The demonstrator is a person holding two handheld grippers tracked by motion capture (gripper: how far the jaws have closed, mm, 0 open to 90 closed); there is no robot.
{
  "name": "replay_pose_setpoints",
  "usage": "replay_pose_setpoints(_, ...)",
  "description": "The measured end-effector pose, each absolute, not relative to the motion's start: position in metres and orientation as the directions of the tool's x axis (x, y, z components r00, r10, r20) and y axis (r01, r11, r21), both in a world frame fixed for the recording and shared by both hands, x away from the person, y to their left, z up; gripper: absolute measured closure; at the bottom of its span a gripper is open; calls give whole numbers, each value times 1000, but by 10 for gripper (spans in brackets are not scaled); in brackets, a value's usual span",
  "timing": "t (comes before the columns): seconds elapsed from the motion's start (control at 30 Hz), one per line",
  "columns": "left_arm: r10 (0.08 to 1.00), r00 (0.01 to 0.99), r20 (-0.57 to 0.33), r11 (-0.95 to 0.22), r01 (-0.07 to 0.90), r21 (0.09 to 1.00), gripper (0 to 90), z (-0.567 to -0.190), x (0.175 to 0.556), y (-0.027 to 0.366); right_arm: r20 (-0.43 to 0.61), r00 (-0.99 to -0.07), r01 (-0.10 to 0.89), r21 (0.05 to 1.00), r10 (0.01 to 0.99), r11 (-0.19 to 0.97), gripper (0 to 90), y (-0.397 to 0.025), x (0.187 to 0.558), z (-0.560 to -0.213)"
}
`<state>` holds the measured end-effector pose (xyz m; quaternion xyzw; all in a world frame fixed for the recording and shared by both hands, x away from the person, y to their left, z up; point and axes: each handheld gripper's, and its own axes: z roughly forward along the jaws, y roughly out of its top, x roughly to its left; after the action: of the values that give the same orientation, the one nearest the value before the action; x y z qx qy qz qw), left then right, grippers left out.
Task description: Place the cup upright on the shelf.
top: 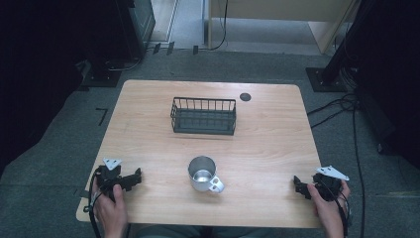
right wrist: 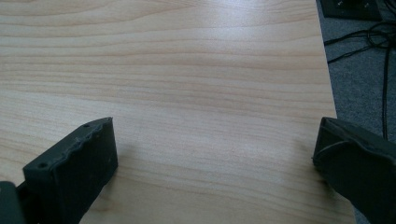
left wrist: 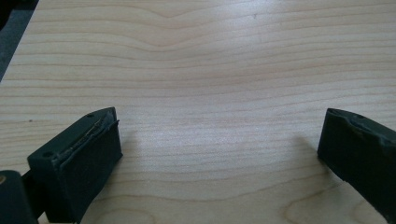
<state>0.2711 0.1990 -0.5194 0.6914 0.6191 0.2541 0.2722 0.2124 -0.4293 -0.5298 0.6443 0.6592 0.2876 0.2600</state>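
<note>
Two things break up the table [top: 267, 144] — a metal mug [top: 203, 174] near the front middle, its handle toward the right, and a dark wire basket [top: 203, 115] farther back. Bare wood runs between them and down both sides. Each gripper's wide-spread jaws face bare wood — in both gripper views.

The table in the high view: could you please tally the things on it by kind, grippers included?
Metal mug: 1
Dark wire basket: 1
Round black disc: 1
Handheld grippers, both open: 2 (left gripper, right gripper)
Total: 5
</note>
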Motion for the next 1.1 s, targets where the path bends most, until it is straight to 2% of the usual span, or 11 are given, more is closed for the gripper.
replay_pose_setpoints(0.2, 995, 104, 14, -85, 718, 691, 0, -519, 271, 199, 29, -34, 700, 714, 999, 3, 0, -429, 212, -530)
replay_pose_setpoints(0.33, 994, 104, 14, -85, 718, 691, 0, -519, 271, 199, 29, 0, 704, 710, 1000, -20, 0, -425, 212, -528)
replay_pose_setpoints(0.4, 994, 104, 14, -85, 718, 691, 0, -519, 271, 199, 26, 3, 679, 734, 1000, -21, 0, -420, 211, -521)
replay_pose_setpoints(0.63, 995, 104, 14, -85, 718, 691, 0, -519, 271, 199, 67, -30, 663, 748, 997, -31, 0, -407, 210, -507)
replay_pose_setpoints(1.1, 995, 104, 14, -85, 717, 691, 0, -519, 271, 199, 78, -83, 632, 775, 994, -8, 0, -379, 213, -479)
